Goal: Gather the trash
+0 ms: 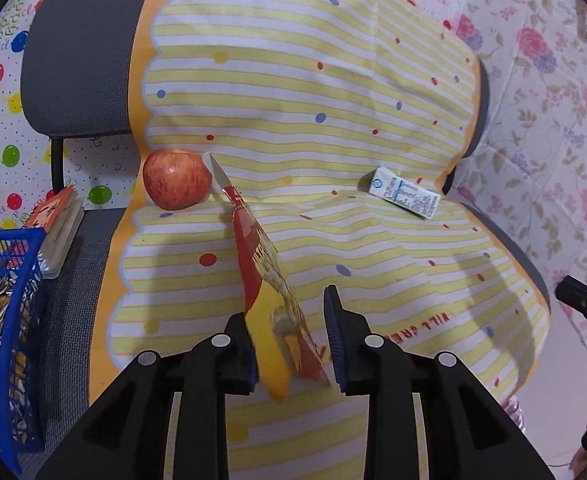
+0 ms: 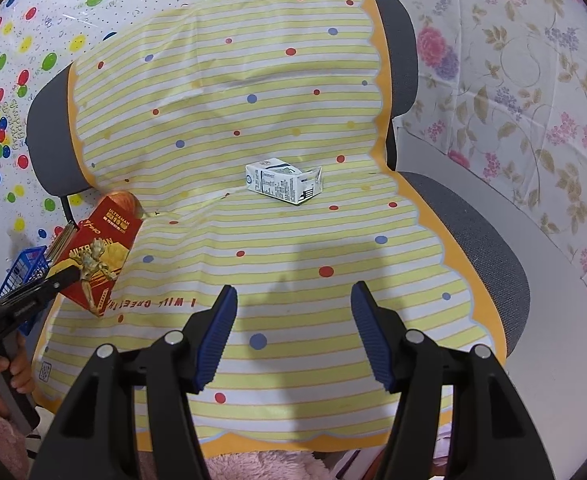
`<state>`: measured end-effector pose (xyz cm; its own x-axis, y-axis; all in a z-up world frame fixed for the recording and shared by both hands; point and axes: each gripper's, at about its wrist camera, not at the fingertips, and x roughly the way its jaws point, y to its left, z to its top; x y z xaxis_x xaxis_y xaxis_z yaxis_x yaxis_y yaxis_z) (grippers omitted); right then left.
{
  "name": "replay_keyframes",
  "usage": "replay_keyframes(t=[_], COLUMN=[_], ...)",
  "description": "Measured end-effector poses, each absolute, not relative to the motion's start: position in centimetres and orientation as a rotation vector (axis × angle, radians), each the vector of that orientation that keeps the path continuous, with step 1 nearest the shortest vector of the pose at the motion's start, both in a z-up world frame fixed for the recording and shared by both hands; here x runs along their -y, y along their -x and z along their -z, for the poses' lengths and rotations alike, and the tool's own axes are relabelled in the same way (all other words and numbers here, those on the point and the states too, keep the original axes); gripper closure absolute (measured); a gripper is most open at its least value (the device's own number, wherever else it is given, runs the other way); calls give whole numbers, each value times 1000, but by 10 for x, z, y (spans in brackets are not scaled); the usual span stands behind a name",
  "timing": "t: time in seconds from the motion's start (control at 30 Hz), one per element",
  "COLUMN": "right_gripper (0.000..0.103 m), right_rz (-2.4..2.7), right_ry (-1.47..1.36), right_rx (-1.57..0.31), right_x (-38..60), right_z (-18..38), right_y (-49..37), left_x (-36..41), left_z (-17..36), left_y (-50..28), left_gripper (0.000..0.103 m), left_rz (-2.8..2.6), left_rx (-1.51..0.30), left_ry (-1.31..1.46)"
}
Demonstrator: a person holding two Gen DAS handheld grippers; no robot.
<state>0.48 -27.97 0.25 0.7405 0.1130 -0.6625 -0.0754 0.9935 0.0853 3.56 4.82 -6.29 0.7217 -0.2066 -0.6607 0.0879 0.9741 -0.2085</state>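
Left claw (image 1: 291, 334) parted around red snack box (image 1: 271, 292), pads not clamping; right claw (image 2: 293, 336) apart and empty, milk carton (image 2: 284, 186) ahead on chair cover (image 2: 293, 240); blue basket (image 1: 11, 320) left, neither binned.

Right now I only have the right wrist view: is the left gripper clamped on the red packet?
Observer: No. The left wrist view shows the left gripper open. The packet stands between the jaws, leaning to one side, and the pad on the other side is clear of it.
Operator: And the round thing half hidden behind the packet?
Observer: A whole red apple, sitting on the cloth beside the packet's far tip.
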Motion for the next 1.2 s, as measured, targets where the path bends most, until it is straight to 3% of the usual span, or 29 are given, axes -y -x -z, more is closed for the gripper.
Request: replay_keyframes(t=[0.07,0.1,0.17,0.37,0.7,1.2], right_gripper=[44,44,44,44,10,6], right_rz=[-105,-105,-106,-132,-193,-280], right_ry=[-50,-45,-30,-1,92,75], right_rx=[-736,-740,-748,-747,-707,-843], right_x=[279,278,277,274,264,277], right_z=[0,1,5,10,19,59], right_y=[-5,-5,-7,-30,-129,-258], left_x=[-44,-41,-37,-23,-15,-9], left_z=[65,64,60,32,40,61], left_y=[-44,-46,-49,-44,-80,-105], left_gripper=[78,94,102,103,103,99], left_rz=[142,132,125,157,138,122], left_rx=[-764,-766,-761,-694,-718,-811], left_ry=[155,144,133,73,58,19])
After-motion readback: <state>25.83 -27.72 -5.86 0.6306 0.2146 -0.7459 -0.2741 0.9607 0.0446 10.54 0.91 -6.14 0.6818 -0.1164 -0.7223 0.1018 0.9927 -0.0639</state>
